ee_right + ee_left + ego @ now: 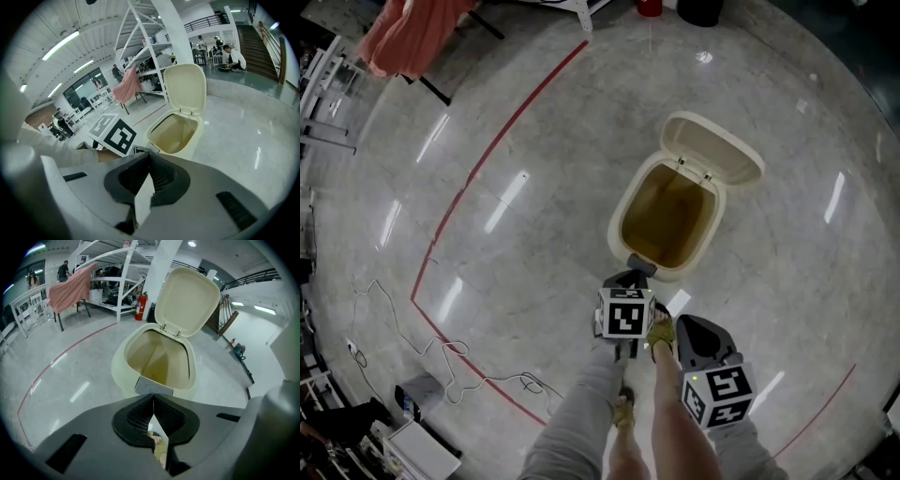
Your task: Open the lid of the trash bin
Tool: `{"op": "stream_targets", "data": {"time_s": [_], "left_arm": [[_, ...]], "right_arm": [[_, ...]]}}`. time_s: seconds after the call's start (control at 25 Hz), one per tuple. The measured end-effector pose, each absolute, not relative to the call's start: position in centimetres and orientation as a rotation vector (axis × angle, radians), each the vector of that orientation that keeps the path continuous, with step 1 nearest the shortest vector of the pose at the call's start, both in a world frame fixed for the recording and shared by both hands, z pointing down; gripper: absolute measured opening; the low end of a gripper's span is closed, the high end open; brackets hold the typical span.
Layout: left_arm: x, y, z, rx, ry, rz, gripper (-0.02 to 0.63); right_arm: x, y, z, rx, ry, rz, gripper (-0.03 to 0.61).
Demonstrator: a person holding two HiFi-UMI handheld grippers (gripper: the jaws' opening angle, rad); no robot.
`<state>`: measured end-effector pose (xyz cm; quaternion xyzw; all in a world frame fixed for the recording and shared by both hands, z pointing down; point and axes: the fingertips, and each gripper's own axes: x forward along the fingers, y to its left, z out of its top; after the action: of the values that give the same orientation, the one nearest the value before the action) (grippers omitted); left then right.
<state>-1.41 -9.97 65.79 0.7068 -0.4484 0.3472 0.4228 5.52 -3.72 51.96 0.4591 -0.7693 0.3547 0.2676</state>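
The cream trash bin (623, 214) stands on the floor with its lid (717, 150) swung up and back, and its inside looks empty. The same bin (123, 363) and raised lid (187, 298) fill the left gripper view. My left gripper (630, 279) is shut with nothing in it, just above the bin's grey pedal (640, 265), which shows as a grey pedal (153, 386) right in front of my left gripper (153, 397). My right gripper (149, 160) is shut on a white scrap of paper (143, 199). That paper (679, 302) pokes out near the bin's front.
The person's sandalled foot (661, 330) stands between the two grippers. A red line (478, 169) runs across the glossy floor at left, with a loose white cable (431, 352) beyond it. A pink cloth (408, 37) hangs on a rack at the far left.
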Motion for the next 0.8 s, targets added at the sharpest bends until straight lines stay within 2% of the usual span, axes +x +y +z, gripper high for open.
{"op": "stream_targets", "data": {"time_s": [0.8], "left_arm": [[-2.5, -6.9, 64.1, 1.697, -1.109, 0.87, 0.008]], "right_arm": [[5.6, -2.8, 51.1, 1.266, -2.077, 0.939, -0.003]]}}
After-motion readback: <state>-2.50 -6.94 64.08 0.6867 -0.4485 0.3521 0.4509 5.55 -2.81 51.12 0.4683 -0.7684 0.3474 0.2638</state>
